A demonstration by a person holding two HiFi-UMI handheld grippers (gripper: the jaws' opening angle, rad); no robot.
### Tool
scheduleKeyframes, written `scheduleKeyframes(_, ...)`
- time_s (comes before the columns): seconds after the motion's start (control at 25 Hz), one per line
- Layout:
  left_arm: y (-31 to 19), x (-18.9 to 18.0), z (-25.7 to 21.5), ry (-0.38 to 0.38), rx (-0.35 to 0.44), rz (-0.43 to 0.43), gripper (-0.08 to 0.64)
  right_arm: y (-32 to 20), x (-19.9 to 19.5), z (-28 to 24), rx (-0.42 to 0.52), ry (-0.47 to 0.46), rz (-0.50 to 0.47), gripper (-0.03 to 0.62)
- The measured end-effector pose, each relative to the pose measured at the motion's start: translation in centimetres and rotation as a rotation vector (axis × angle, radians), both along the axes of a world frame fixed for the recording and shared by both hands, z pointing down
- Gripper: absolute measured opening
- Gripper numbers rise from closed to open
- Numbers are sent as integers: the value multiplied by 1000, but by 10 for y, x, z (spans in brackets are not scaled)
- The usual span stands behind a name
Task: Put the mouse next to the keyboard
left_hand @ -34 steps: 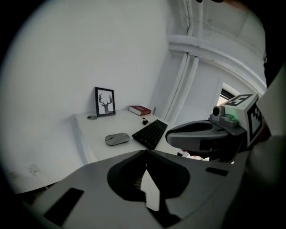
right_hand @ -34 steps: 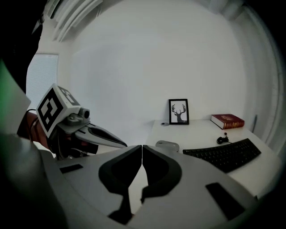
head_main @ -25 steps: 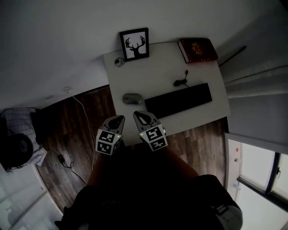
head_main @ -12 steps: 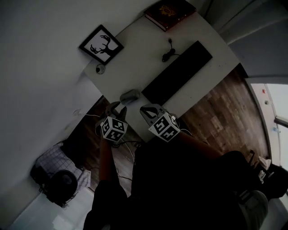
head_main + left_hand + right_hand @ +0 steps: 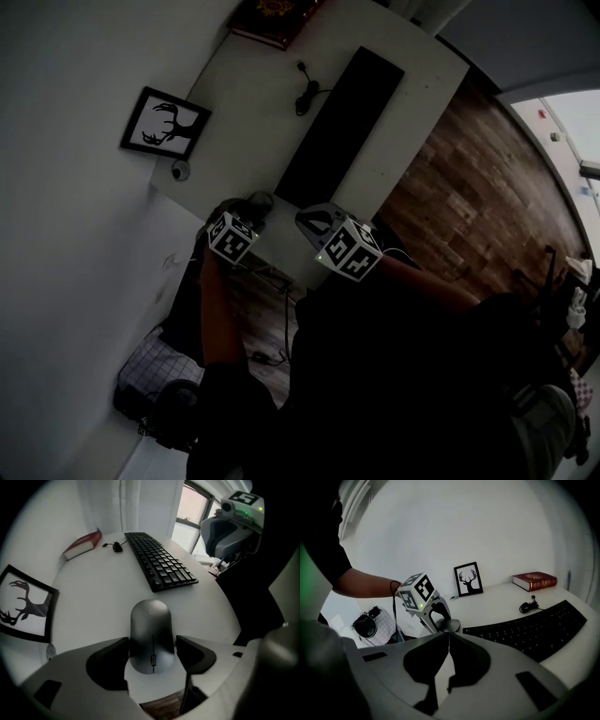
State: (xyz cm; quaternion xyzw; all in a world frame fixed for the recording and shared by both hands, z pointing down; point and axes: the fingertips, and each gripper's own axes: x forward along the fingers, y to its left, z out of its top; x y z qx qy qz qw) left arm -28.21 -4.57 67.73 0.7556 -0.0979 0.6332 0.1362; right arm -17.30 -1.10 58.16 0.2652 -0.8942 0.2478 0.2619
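Note:
A grey mouse (image 5: 151, 634) lies on the white desk (image 5: 98, 602), just off the near end of the black keyboard (image 5: 159, 562). My left gripper (image 5: 152, 647) straddles the mouse's rear; its jaws are opening, with one pad on each side and a thin gap at the right one. In the head view the left gripper (image 5: 244, 212) reaches the mouse (image 5: 259, 200) near the desk's edge. My right gripper (image 5: 448, 641) is shut and empty, hovering in front of the keyboard (image 5: 529, 630), and it looks at the left gripper (image 5: 436, 616).
A framed deer picture (image 5: 164, 124) leans on the wall, with a small round object (image 5: 180, 170) beside it. A red book (image 5: 272, 14) and a coiled cable (image 5: 305, 89) lie at the desk's far end. Wooden floor and a checked basket (image 5: 155, 375) are below.
The head view has swung round. My left gripper has moved forward from the desk's front edge to the mouse and its jaws have spread around it. The right gripper stays shut.

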Motion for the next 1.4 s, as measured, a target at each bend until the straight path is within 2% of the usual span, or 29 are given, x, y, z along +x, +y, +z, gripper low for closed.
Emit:
scheduleKeyframes(0.08, -2, 1, 0, -11, -22, 1, 319, 1, 0, 3, -13, -4, -2, 21)
scheduleKeyframes(0.28, 2, 3, 2, -58, -13, 10, 278, 1, -12, 6, -15, -9, -44, 21)
scheduleKeyframes(0.44, 3, 6, -2, -112, 56, -40, 267, 0, -16, 5, -1, 2, -62, 21)
scheduleKeyframes(0.56, 16, 16, -7, -59, 61, -152, 265, 4, -15, 4, 12, 24, -54, 21)
scheduleKeyframes(0.64, 30, 19, -9, -18, 57, -197, 264, 9, -17, 0, 28, 36, -53, 21)
scheduleKeyframes(0.88, 59, 21, -21, 35, 115, -235, 262, 33, -15, -11, 69, 85, -29, 21)
scheduleKeyframes(1.2, 69, 29, -50, 135, 258, -239, 256, 81, 13, -18, 98, 140, 92, 21)
scheduleKeyframes(1.28, 72, 34, -48, 138, 263, -224, 255, 93, 22, -15, 93, 129, 134, 21)
scheduleKeyframes(1.4, 79, 41, -47, 138, 257, -225, 253, 109, 31, -13, 78, 121, 123, 21)
